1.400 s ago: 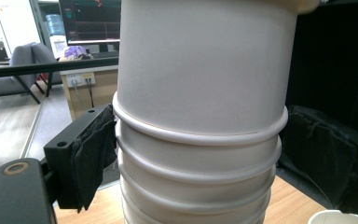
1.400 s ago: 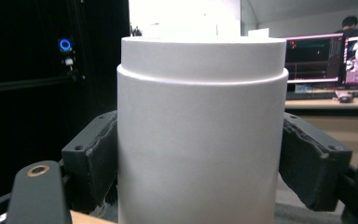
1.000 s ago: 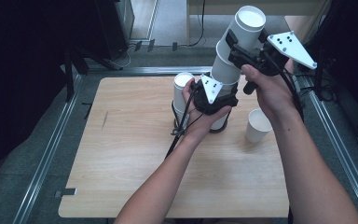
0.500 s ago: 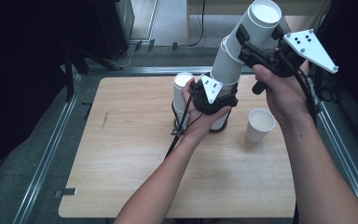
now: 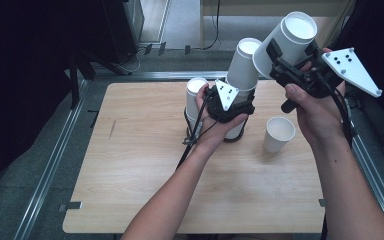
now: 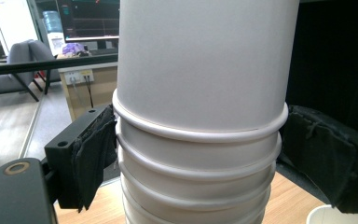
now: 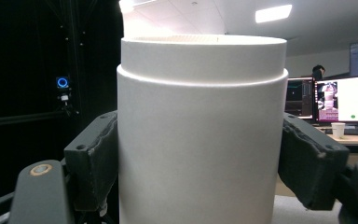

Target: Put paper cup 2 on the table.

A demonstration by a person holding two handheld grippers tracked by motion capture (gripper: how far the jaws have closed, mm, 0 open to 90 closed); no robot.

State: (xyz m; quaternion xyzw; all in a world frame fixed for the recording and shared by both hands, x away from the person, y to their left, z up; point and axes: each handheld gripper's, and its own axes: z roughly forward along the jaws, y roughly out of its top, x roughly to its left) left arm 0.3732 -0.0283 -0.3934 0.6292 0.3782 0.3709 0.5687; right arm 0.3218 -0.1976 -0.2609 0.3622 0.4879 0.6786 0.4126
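Note:
A stack of nested white paper cups (image 5: 244, 60) stands upright on the wooden table (image 5: 130, 190). My left gripper (image 5: 227, 102) is shut on its lower part. In the left gripper view the stack (image 6: 200, 116) sits between the padded fingers (image 6: 93, 149), which press on both sides. My right gripper (image 5: 292, 65) hangs above and to the right of the stack, shut on a single white cup (image 5: 285, 40) that is tilted, mouth up and to the right. The same cup (image 7: 200, 130) stands between the fingers (image 7: 93, 158) in the right gripper view.
A loose white cup (image 5: 279, 132) stands upright on the table, right of the stack and below the right hand. Another white cup (image 5: 196, 95) stands just left of the left gripper. Metal rails (image 5: 55, 160) run along the table's sides.
The right gripper has carried its single cup to the right, away from the top of the stack. The left gripper and the stack have stayed put.

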